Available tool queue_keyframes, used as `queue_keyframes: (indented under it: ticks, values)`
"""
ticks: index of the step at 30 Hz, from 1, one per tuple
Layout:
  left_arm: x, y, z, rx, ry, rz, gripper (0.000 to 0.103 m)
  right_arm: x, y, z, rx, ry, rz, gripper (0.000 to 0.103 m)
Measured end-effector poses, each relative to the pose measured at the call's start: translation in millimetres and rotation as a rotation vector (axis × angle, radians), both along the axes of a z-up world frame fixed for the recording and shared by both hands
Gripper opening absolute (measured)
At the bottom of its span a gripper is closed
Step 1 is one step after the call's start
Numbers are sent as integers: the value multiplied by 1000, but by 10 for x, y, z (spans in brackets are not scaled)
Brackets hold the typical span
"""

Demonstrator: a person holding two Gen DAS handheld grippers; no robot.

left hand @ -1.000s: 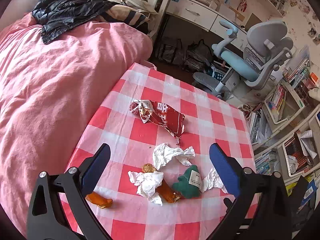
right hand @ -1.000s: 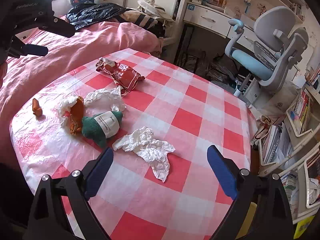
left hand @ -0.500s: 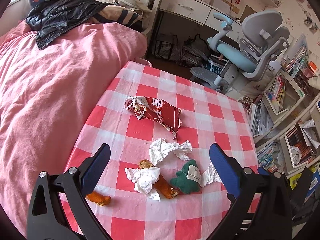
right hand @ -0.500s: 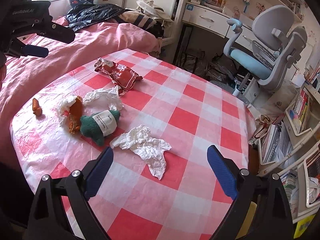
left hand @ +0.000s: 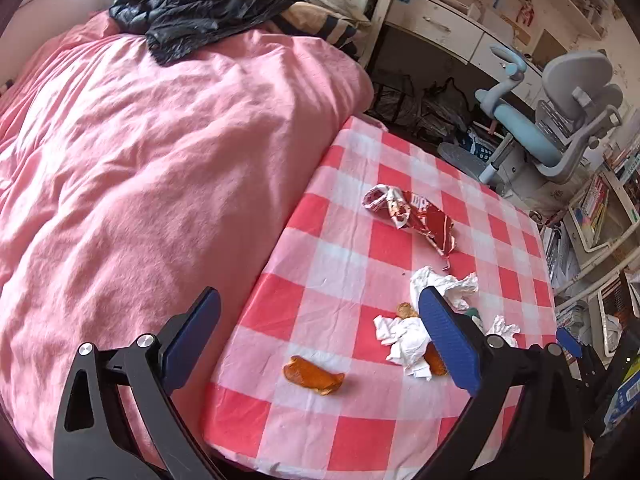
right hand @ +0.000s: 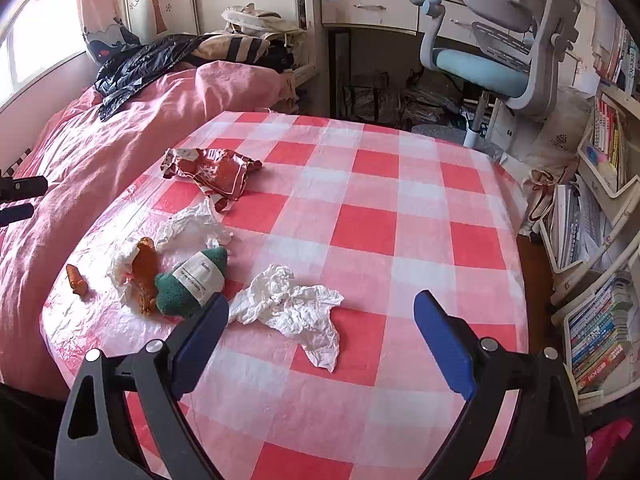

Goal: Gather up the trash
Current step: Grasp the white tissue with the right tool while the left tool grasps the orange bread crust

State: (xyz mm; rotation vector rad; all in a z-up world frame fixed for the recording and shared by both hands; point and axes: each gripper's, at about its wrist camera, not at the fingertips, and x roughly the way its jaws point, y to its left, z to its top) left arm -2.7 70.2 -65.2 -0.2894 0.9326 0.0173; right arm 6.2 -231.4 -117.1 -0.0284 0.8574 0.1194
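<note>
Two grippers: both in view, both empty.
Left gripper [left hand: 318, 322]: fingers spread wide, nothing between the pads; it hangs above the table edge beside the bed.
Left fingers: the blue pad [left hand: 448, 336] on one side overlaps the tissue pile in view; whether it touches cannot be told. The other pad sits over the quilt.
Right gripper [right hand: 320, 328]: fingers spread wide, holding nothing, above the near part of the table.
Large tissue [right hand: 290, 300]: crumpled, white, lying between the right fingers in view, just beyond the tips.
Green item [right hand: 192, 280]: fuzzy, with a white label, just beside the large tissue, near the right gripper's left pad.
Orange peel [left hand: 314, 374]: lying alone near the table edge, between the left fingers in view.
Tissue pile [left hand: 404, 336]: white, with a second orange piece lying against it.
Upper tissue [left hand: 444, 284]: crumpled, beyond the pile.
Red wrapper [left hand: 410, 216]: crushed, farthest out, apart from the rest.
Table [right hand: 400, 208]: red and white check cloth, butted against the bed.
Bed [left hand: 140, 160]: pink quilt, with a black jacket [left hand: 192, 4] at its far end.
Chair [right hand: 504, 48]: grey and blue, beyond the table.
</note>
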Motion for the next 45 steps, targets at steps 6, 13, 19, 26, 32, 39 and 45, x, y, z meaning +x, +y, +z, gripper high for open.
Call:
queue_keyframes:
  ticks: [6, 13, 19, 26, 32, 39, 45]
  values:
    - [-234, -11, -268, 64, 86, -3, 95, 6, 210, -103, -63, 25, 122, 79]
    - [-175, -121, -612, 80, 232, -29, 95, 180, 225, -259, -44, 67, 143, 68]
    - [-10, -125, -800, 21, 276, 54, 89, 224, 315, -374, -67, 101, 184, 64]
    - [83, -432, -775, 91, 230, -70, 59, 265, 256, -398, -19, 118, 189, 60]
    - [68, -511, -666, 73, 166, -160, 41, 266, 289, -380, 26, 138, 221, 32]
    - [32, -503, -716, 109, 203, -145, 60, 241, 324, -354, 33, 139, 250, 13]
    - [23, -631, -764, 141, 217, -174, 61, 223, 244, -293, 44, 124, 239, 8]
